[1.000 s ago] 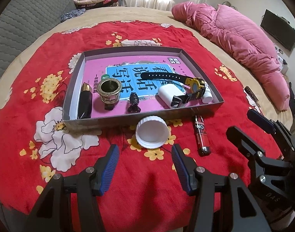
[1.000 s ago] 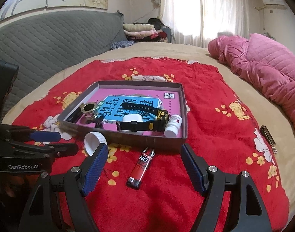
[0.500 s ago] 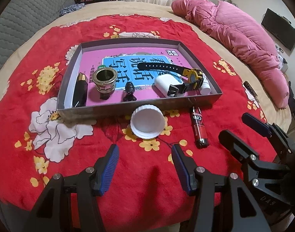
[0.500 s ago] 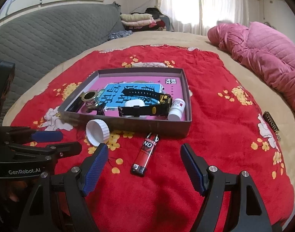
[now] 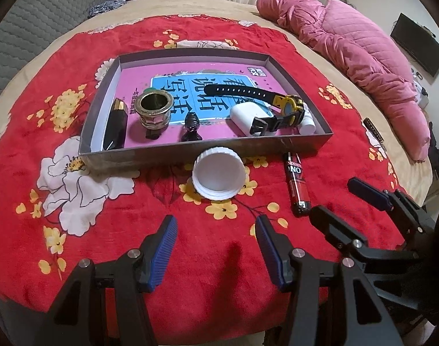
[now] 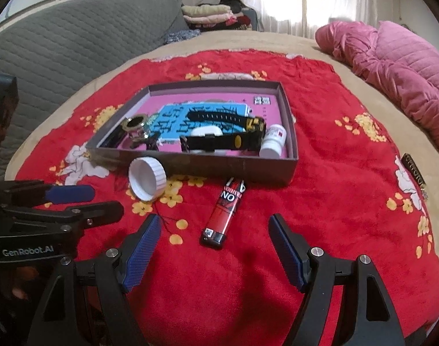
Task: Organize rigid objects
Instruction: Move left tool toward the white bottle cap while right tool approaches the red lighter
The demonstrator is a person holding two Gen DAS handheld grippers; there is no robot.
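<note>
Right wrist view: the lighter point(image 6: 225, 213) is seen at the middle, outside the box point(image 6: 236, 167). Both claws are held wide, empty. It could be knocked away if grabbed crooked.

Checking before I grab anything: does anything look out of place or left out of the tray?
Two things lie outside the tray on the red blanket: a white cap, tipped against the tray's front wall, and a red lighter beside it. Both grippers are open, empty.
</note>
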